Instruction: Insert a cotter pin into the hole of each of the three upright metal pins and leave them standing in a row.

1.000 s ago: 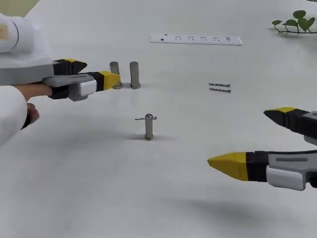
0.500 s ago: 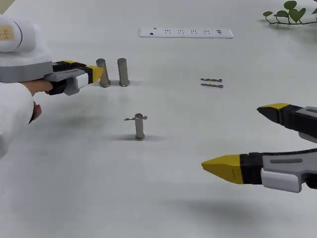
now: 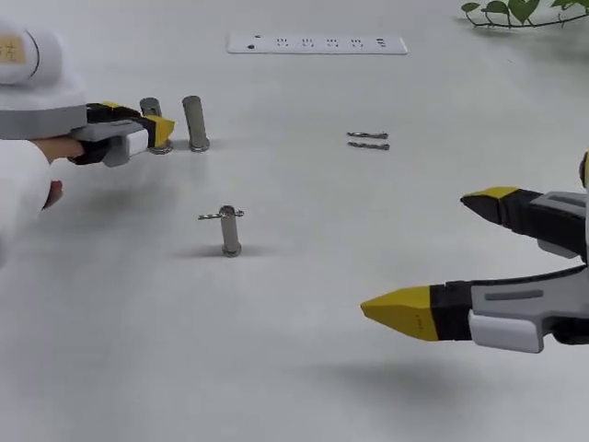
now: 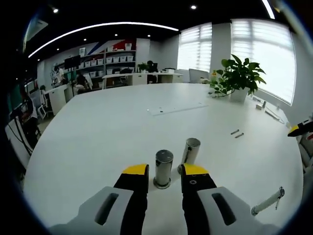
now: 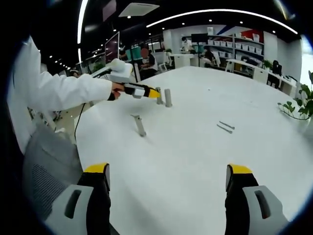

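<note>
At upper left the left gripper's jaws have narrowed around the leftmost bare metal pin, not yet clamping it, so a grasp looks imminent; the already-pinned metal pin stands left of centre, spare cotter pins lie above centre, and the right gripper's jaws gape.

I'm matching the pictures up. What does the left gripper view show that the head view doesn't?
Left gripper view: windows and shelves behind the table, and the left gripper open around a bare pin. Head view: a white sleeve and the right gripper wide open. Both: the bare pins, the pinned one, loose cotter pins, the power strip.
</note>
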`<action>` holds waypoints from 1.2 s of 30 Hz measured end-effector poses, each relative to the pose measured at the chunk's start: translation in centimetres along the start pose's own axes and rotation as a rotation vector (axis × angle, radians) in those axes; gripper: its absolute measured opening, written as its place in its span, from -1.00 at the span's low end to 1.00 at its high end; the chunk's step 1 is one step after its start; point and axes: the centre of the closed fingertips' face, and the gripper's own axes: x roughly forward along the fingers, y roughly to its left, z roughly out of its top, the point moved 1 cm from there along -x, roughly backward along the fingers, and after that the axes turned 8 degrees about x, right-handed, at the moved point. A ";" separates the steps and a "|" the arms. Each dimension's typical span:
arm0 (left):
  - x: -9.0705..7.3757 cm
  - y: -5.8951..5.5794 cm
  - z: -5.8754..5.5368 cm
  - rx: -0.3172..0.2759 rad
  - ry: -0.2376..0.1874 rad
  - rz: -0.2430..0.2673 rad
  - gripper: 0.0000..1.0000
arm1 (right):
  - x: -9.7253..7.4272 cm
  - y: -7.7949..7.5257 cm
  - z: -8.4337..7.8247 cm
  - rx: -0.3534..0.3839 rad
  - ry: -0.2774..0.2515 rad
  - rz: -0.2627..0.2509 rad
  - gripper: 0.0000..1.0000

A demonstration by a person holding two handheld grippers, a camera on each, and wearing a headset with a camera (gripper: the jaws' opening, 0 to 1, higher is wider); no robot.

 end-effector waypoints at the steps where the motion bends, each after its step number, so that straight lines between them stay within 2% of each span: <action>1: 0.2 0.0 -0.1 0.000 0.004 -0.002 -0.53 | 0.0 0.0 0.0 0.000 0.002 -0.001 0.94; 4: 0.5 0.1 -0.3 0.010 0.012 0.004 -0.55 | 0.0 0.0 -0.1 0.002 0.004 0.001 0.94; 8: 0.7 0.2 -0.4 -0.023 0.010 0.005 -0.69 | 0.1 -0.2 -0.2 0.005 0.008 0.001 0.94; 16: 0.8 0.1 -0.5 -0.007 0.013 0.004 -0.78 | 0.1 -0.1 -0.5 0.007 0.007 0.003 0.93; 20: 0.8 0.1 -0.5 0.030 0.020 0.017 -0.79 | 0.0 0.1 -0.8 0.004 0.012 0.013 0.92; 23: 0.5 -0.3 -0.5 0.021 0.022 0.020 -0.80 | -0.1 0.2 -0.9 0.011 0.009 0.019 0.92; 29: 0.1 0.4 -0.7 0.015 0.061 0.027 -0.81 | -0.2 0.3 -0.8 0.007 0.007 0.017 0.91; 32: -0.7 0.5 -0.4 0.016 0.056 0.027 -0.81 | -0.2 0.3 -0.6 0.011 -0.007 0.017 0.91; 36: -2.3 0.1 1.0 0.009 0.023 0.023 -0.81 | -0.3 0.3 -0.4 0.003 -0.010 0.016 0.91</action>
